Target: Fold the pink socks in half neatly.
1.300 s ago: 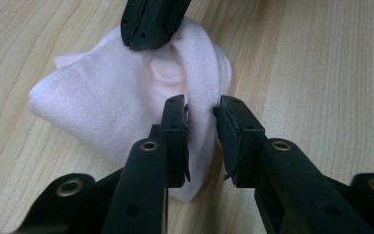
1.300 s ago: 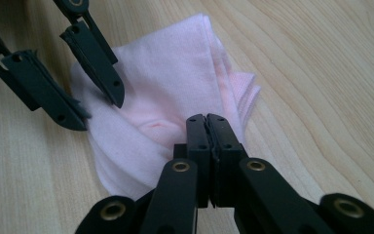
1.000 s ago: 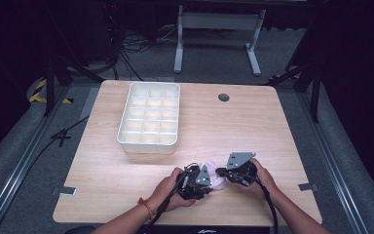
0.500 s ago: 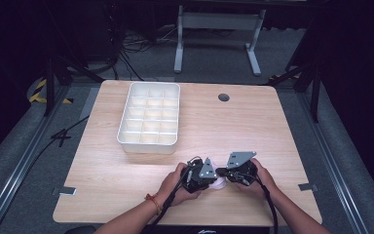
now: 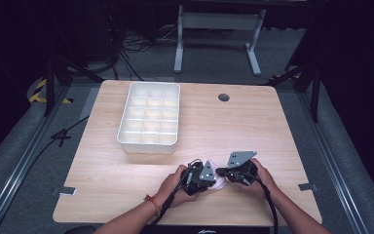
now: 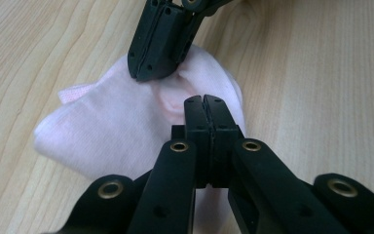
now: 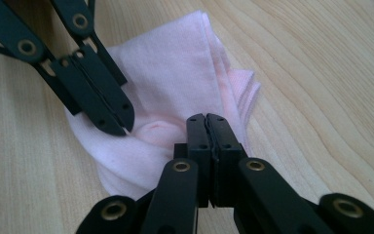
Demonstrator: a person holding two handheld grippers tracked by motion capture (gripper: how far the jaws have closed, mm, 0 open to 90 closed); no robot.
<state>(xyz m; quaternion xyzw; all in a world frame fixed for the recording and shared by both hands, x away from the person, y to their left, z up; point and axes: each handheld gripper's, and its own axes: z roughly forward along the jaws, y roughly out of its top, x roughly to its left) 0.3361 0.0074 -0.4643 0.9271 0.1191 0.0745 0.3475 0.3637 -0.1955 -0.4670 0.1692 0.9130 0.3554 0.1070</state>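
pink cloth (image 6: 112, 126), a small folded piece of soft fabric that could be a sock, lies bunched on the wooden surface (image 5: 102, 175) near the person's edge, right of centre, between the two hands. in the high view it shows as a pale patch (image 5: 217, 171) between the two tools.

left tongs (image 6: 208, 105): jaws pressed together, tips sitting on a raised fold of the cloth; a pinch of fabric appears caught at the tips, though the closed jaws hide the contact itself. in the high view they (image 5: 209, 176) are held in the left hand (image 5: 175, 184), pointing right toward the cloth.

right tongs (image 7: 208, 122): jaws likewise together, tips at a small puckered ridge in the middle of the cloth (image 7: 175, 83), apparently gripping it. in the high view they (image 5: 222, 172) are held in the right hand (image 5: 260, 178), pointing left. the two sets of tips meet almost nose to nose over the same fold, each visible in the other's view as a dark closed pair pressing on the fabric.

a red band (image 5: 151, 202) sits on the left wrist.

white compartment tray (image 5: 148, 119), a grid of small cells, stands on the far left part of the surface, well apart from the cloth. a round dark hole (image 5: 223, 97) marks the surface toward the far edge.
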